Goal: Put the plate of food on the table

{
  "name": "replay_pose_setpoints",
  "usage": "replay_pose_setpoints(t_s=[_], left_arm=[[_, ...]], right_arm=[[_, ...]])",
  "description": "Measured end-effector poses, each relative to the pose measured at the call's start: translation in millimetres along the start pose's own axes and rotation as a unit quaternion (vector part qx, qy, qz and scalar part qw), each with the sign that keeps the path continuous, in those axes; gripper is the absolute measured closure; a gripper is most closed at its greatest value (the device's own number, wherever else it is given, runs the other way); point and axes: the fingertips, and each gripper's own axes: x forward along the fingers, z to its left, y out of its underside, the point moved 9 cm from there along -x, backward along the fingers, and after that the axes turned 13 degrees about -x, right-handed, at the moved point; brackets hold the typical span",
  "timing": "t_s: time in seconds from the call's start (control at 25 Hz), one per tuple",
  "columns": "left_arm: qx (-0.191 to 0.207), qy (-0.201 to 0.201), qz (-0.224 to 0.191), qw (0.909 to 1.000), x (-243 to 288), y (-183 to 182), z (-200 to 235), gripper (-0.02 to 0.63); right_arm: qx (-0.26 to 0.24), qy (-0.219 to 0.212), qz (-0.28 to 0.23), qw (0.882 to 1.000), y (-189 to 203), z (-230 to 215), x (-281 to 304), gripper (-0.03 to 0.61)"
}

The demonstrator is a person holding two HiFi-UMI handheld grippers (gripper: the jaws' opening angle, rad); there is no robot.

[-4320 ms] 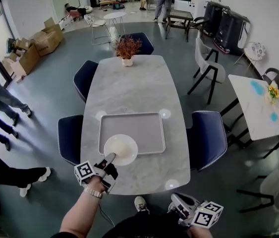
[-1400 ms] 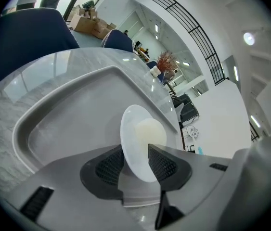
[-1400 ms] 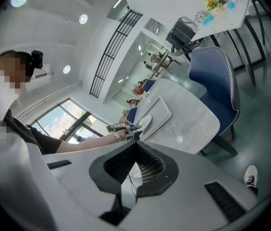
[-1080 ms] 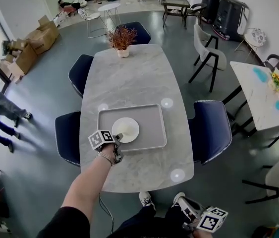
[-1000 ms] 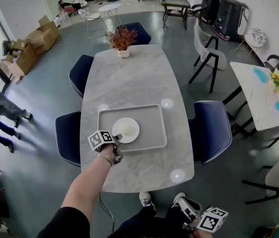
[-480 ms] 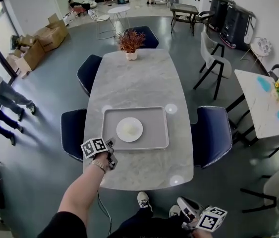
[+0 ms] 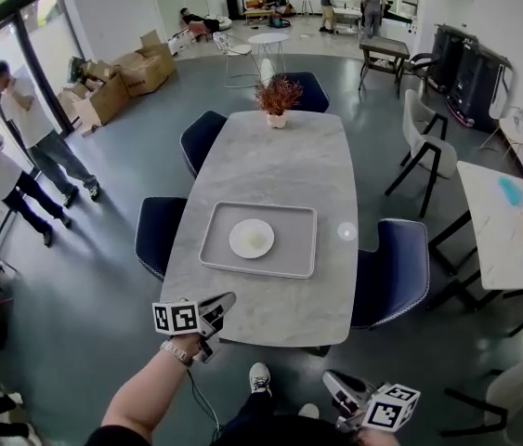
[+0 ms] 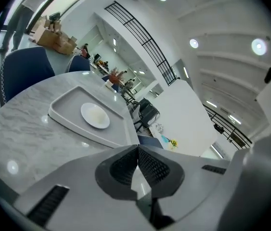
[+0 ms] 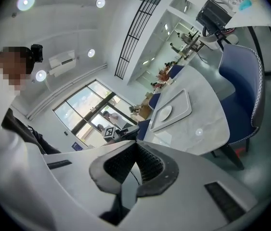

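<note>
A white plate (image 7: 252, 238) with pale food lies in the grey tray (image 7: 213, 249) on the marble table (image 7: 284, 161). My left gripper (image 7: 226, 301) hovers over the table's near left edge, well short of the tray. Its jaws have just closed and hold nothing. In the left gripper view its closed tips (image 8: 138, 147) point toward the plate (image 8: 95, 115) and tray (image 8: 60, 109). My right gripper (image 7: 329, 379) hangs low below the table's near edge, shut and empty (image 9: 136, 142). The right gripper view shows the plate (image 9: 166, 112) far off.
Blue chairs (image 7: 393, 268) stand along both long sides of the table. A potted plant (image 7: 277, 96) sits at the far end. People (image 7: 19, 128) and cardboard boxes (image 7: 122, 77) are on the left; a second white table (image 7: 501, 221) is at the right.
My left gripper has let go of the plate's rim, pulled back off the tray to the table's near left edge, and shut. The plate stays in the tray.
</note>
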Motion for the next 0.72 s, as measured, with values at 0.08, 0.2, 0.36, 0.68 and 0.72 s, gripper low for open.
replay_pose_setpoints(t_s=[0.08, 0.2, 0.36, 0.68, 0.72], left_arm=[[0.012, 0.012, 0.005, 0.9998, -2, 36, -24, 0.604], [0.004, 0.047, 0.01, 0.9989, -11, 91, -57, 0.604], [0.006, 0.078, 0.031, 0.9965, -26, 161, -102, 0.604], [0.002, 0.102, 0.048, 0.9936, -52, 258, -151, 0.604], [0.005, 0.103, 0.052, 0.9933, -55, 267, -157, 0.604]], right_arm=[[-0.013, -0.015, 0.009, 1.0, 1, -4, -16, 0.568], [-0.01, -0.047, 0.025, 0.999, 11, -5, -32, 0.568], [-0.021, -0.084, 0.049, 0.995, 20, 1, -49, 0.568], [-0.044, -0.108, 0.066, 0.991, 27, 4, -74, 0.568], [-0.044, -0.112, 0.064, 0.991, 28, 6, -76, 0.568]])
